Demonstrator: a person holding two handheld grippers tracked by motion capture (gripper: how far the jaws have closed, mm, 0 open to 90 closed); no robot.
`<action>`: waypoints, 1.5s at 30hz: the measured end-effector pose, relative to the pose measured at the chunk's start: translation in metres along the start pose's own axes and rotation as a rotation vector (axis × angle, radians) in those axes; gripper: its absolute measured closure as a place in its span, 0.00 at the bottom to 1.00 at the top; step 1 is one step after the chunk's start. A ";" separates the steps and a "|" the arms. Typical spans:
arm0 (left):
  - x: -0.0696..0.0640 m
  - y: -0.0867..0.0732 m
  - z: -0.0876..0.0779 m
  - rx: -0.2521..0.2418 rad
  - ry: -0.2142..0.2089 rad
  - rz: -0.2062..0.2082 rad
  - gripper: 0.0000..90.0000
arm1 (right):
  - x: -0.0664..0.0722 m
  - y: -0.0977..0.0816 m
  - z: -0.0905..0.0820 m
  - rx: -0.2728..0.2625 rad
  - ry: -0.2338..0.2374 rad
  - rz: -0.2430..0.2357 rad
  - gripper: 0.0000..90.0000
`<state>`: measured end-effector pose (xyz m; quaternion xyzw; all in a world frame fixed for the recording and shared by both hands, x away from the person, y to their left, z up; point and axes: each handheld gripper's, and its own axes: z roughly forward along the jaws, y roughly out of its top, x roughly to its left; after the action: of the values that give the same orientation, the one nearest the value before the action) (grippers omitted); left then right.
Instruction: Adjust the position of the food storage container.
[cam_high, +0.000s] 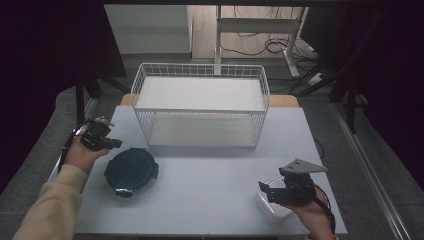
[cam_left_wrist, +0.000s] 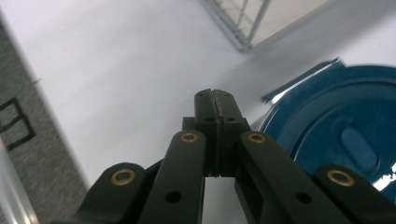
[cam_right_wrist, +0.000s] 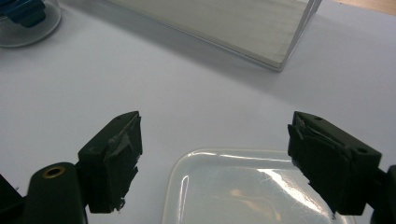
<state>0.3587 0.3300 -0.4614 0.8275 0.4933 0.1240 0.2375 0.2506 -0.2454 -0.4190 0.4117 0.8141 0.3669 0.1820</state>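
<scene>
Right gripper view has the right gripper with jaws spread wide over the white box, which lies just below and between them. Lowering straight and centring before closing looks wise. Left gripper is closed on nothing, level, with the blue lid just beside it.
</scene>
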 end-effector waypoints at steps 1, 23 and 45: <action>0.001 -0.003 -0.002 0.006 0.005 -0.004 1.00 | 0.000 0.000 -0.001 -0.002 0.000 -0.004 0.20; 0.003 -0.075 -0.003 0.048 -0.078 -0.121 1.00 | 0.004 0.003 -0.004 -0.017 -0.009 -0.005 0.20; -0.010 -0.077 0.001 0.044 -0.095 -0.128 1.00 | 0.004 0.006 -0.008 -0.035 -0.009 0.011 0.20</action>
<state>0.2965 0.3520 -0.5016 0.8042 0.5361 0.0581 0.2500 0.2471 -0.2437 -0.4093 0.4144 0.8045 0.3803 0.1909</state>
